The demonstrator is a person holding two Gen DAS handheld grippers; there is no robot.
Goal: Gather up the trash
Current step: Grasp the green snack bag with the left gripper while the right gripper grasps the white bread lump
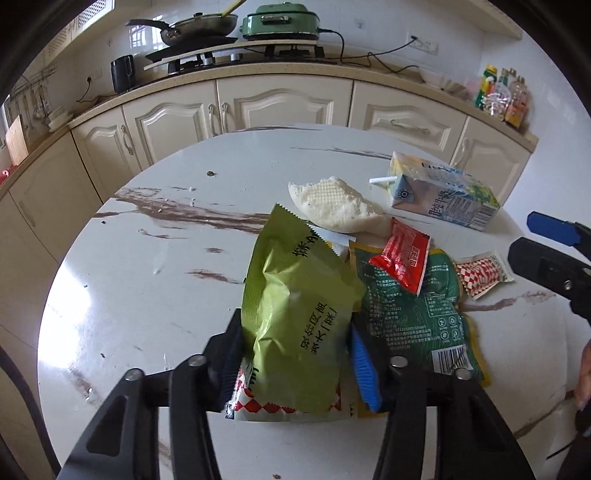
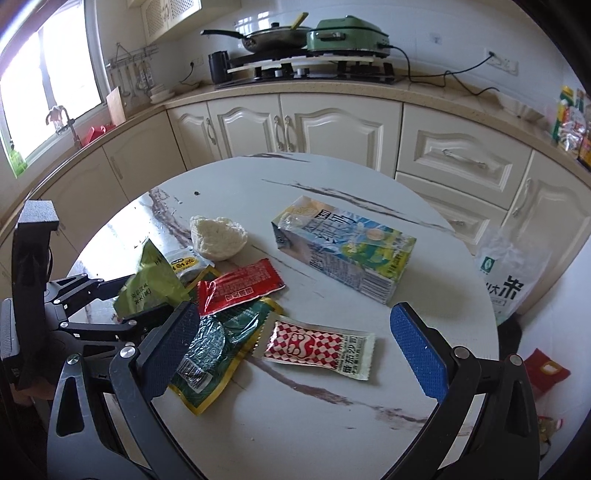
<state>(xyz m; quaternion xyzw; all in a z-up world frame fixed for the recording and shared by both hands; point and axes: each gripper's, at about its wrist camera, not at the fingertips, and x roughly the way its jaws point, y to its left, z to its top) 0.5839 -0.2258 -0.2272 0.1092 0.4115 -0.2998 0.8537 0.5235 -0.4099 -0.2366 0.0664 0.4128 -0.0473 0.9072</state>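
Observation:
My left gripper (image 1: pixel 295 350) is shut on a light green snack wrapper (image 1: pixel 295 314), which stands up between its pads; from the right wrist the left gripper (image 2: pixel 147 295) shows at the left. A red-white checked sachet (image 1: pixel 280 406) lies under that wrapper. My right gripper (image 2: pixel 295 350) is open, low over another checked sachet (image 2: pixel 317 345) that lies between its pads without touching them. A dark green packet (image 2: pixel 214 343), a red sachet (image 2: pixel 240 291), a piece of bread (image 2: pixel 218 236) and a milk carton (image 2: pixel 347 251) on its side lie on the round white table (image 2: pixel 295 424).
Cream cabinets and a counter run behind the table, with a pan (image 2: pixel 273 37) and a green cooker (image 2: pixel 347 35) on the stove. A white rice bag (image 2: pixel 513 273) and a red packet (image 2: pixel 546 369) sit on the floor to the right of the table.

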